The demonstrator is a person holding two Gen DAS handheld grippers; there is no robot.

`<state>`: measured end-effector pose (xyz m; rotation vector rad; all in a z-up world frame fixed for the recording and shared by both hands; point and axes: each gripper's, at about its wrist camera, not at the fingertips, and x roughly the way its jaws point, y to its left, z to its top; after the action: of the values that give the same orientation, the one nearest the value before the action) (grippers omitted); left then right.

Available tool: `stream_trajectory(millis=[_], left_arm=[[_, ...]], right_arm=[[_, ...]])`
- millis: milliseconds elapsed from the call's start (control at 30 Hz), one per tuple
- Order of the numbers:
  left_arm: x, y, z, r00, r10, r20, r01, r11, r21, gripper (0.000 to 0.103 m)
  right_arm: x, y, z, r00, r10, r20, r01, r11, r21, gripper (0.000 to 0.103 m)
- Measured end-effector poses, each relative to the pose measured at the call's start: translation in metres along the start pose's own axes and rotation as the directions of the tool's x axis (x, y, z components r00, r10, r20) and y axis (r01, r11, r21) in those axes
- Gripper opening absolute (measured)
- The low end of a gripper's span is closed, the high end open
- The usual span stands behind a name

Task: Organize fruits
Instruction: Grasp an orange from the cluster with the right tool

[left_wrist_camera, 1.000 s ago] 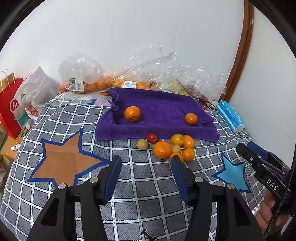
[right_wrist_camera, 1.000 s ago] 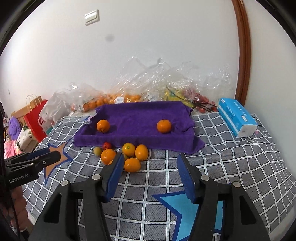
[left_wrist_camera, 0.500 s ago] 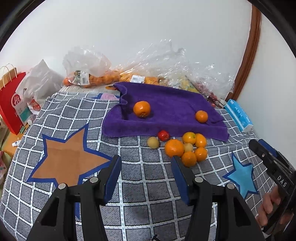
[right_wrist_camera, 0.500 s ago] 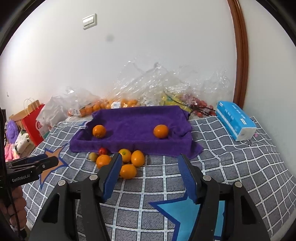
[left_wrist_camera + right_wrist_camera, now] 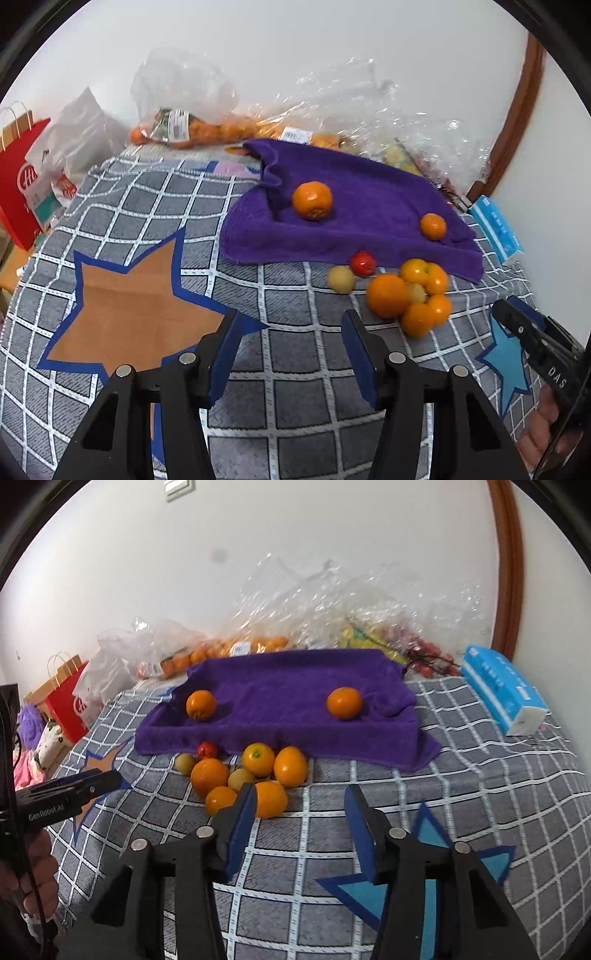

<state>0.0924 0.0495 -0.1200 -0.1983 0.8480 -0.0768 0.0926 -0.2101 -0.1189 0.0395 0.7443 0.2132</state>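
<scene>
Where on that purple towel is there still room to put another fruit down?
The purple towel is bare between its two oranges, and behind them towards the plastic bags. It is crowded just off its front edge, where the loose fruit pile sits on the checked cover.

Left tongs (image 5: 290, 349) apart and empty; right tongs (image 5: 300, 818) closing, empty, both angled downward.

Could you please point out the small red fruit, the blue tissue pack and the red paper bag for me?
small red fruit (image 5: 207, 750): right wrist view, its top.
blue tissue pack (image 5: 496, 688): right wrist view, its top face.
red paper bag (image 5: 18, 192): left wrist view, its front.
</scene>
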Motion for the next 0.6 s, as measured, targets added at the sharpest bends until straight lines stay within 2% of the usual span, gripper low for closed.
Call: stream_trajectory(millis=[300,533,600], left_arm=[[0.019,0.012,0.003,1.000,-0.010,-0.029,0.010,1.000,-0.026,0.053],[0.026,0.018,0.001,0.999,-0.039,-0.037,0.038,0.999,-0.027,0.053],[0.027,0.018,0.002,0.998,-0.040,-0.037,0.040,0.999,-0.026,0.053]], right_arm=[[0.037,0.014,0.000,0.997,0.036,-0.072,-0.039,0.998,-0.041,0.045],[0.058,0.020,0.000,0.992,0.038,-0.124,-0.047,0.996,-0.071,0.041],[0.060,0.022,0.000,0.993,0.030,-0.116,-0.039,0.996,-0.077,0.041]])
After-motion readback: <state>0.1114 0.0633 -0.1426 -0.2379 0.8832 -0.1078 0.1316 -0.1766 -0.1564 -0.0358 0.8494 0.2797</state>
